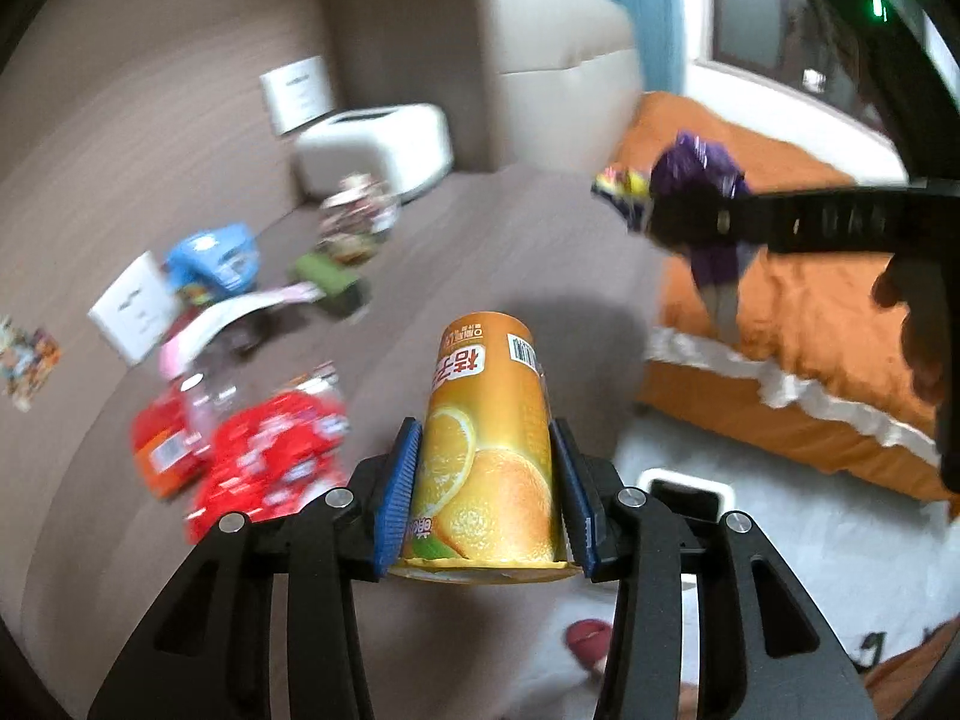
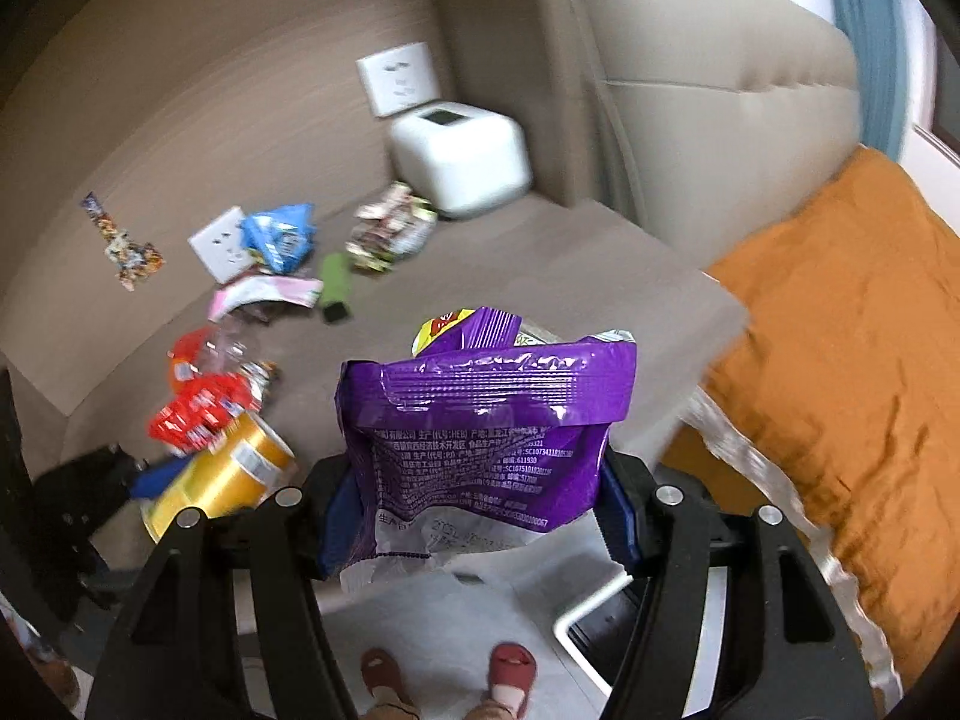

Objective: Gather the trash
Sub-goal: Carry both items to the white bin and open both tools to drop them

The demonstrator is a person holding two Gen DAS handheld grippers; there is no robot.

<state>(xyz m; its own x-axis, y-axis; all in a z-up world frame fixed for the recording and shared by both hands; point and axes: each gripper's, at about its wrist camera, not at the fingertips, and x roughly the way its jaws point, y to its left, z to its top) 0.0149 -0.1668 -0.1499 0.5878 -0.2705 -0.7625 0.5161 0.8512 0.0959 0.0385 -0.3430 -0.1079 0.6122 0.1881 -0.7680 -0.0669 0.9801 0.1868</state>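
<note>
My left gripper (image 1: 487, 480) is shut on an orange juice can (image 1: 489, 432), held upright above the edge of a grey-brown nightstand top (image 1: 498, 252). The can also shows in the right wrist view (image 2: 222, 474). My right gripper (image 2: 474, 498) is shut on a purple snack bag (image 2: 480, 420), held above the nightstand's front edge; the bag also shows in the left wrist view (image 1: 696, 180), up and to the right of the can. Red wrappers (image 1: 264, 456), a blue packet (image 1: 216, 258), a green wrapper (image 1: 327, 276) and a pink-white wrapper (image 1: 240, 318) lie on the top.
A white box-shaped device (image 2: 459, 159) stands at the back of the nightstand by the wall. A bed with an orange cover (image 2: 840, 324) is to the right. A white-rimmed bin (image 2: 600, 630) stands on the pale floor below, near the person's red slippers (image 2: 510, 669).
</note>
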